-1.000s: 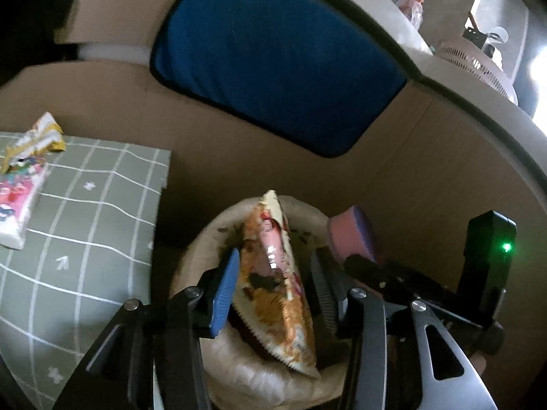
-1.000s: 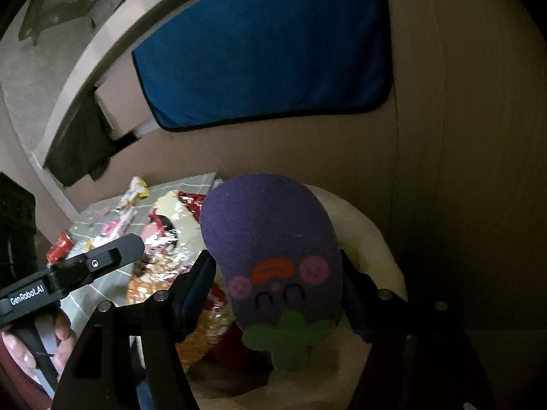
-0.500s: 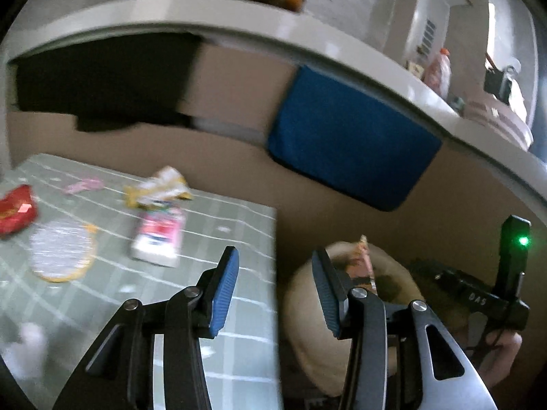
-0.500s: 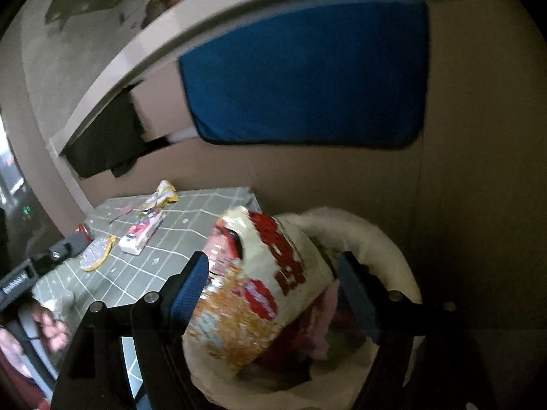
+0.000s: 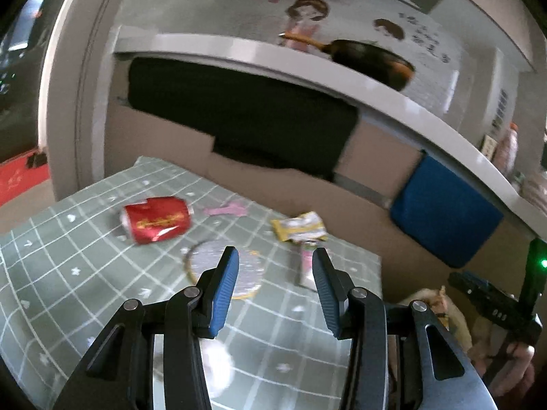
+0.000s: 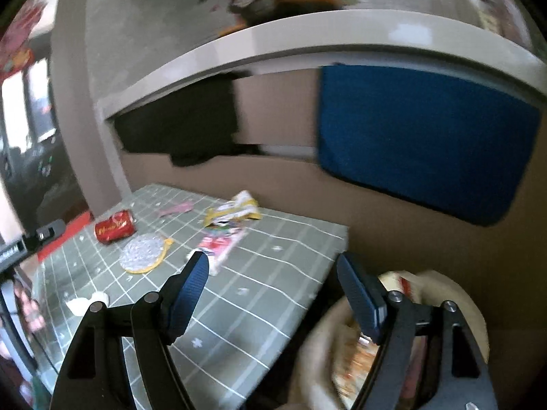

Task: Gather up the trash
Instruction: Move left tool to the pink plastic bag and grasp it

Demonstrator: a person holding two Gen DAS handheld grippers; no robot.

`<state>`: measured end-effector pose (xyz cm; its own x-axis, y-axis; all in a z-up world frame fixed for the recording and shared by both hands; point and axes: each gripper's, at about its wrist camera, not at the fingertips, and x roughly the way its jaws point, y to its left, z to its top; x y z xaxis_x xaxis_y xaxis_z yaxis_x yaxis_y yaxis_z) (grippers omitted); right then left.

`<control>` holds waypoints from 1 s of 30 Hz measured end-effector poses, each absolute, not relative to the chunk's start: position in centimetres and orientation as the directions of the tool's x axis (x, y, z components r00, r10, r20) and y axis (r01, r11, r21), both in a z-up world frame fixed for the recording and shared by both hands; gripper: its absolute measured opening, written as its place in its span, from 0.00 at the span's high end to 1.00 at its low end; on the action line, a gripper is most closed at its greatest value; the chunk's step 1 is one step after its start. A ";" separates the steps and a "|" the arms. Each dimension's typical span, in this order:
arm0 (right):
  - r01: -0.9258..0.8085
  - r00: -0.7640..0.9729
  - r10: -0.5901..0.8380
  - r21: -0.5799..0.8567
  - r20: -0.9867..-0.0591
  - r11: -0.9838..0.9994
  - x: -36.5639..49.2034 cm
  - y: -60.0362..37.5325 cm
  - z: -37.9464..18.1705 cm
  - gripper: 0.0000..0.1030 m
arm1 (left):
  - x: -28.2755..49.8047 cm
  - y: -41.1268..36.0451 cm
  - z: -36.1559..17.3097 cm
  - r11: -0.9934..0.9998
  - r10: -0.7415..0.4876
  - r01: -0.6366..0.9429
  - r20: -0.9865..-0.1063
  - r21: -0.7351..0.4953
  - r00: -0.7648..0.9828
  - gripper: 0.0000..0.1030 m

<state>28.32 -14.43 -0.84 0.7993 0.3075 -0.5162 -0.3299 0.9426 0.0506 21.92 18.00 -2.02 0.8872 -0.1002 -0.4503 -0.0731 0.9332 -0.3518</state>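
Observation:
Trash lies on a green checked tablecloth (image 5: pixel 85 266): a crushed red can (image 5: pixel 155 218), a silver round lid with a yellow rim (image 5: pixel 218 266), a yellow wrapper (image 5: pixel 299 227), a pink-and-white wrapper (image 5: pixel 306 263) and a small pink scrap (image 5: pixel 227 209). My left gripper (image 5: pixel 273 290) is open and empty above the table. My right gripper (image 6: pixel 273 294) is open and empty near the table's right edge. A cream bag (image 6: pixel 458 294) beside the table holds snack wrappers (image 6: pixel 355 362). The can (image 6: pixel 114 229), lid (image 6: pixel 143 254) and wrappers (image 6: pixel 232 210) also show in the right wrist view.
A white crumpled scrap (image 6: pixel 85 302) lies near the table's front left. A brown cabinet wall with a blue cloth (image 6: pixel 420 143) and a black cloth (image 5: pixel 239 123) stands behind the table. A counter (image 5: pixel 307 58) with a dark pan (image 5: pixel 372 59) runs above.
Both grippers let go of their items into the cream bag, then lifted and swung left toward the table. The purple plush and snack wrapper are no longer held.

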 end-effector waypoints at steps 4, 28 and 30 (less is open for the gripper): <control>-0.388 0.772 0.336 0.019 -0.540 0.921 30.0 -10.6 -1.7 0.27 | 23.4 20.3 -3.7 0.934 -0.096 -0.092 -0.489 -0.346 0.867 0.55; -0.323 0.682 0.399 0.237 -0.613 0.916 44.3 -8.6 -8.3 0.27 | 53.1 20.8 -11.2 0.990 -0.101 -0.009 -0.756 -0.140 0.647 0.55; -0.310 0.680 0.397 0.249 -0.617 0.918 44.7 -9.0 -8.7 0.27 | 53.9 20.2 -11.9 0.995 -0.081 0.006 -0.770 -0.099 0.633 0.55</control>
<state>44.72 -8.96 -8.70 0.6797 0.3970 -0.6167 -0.3100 0.9175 0.2490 53.93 20.22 -11.87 0.6329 -0.0809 -0.7700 0.0065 0.9950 -0.0992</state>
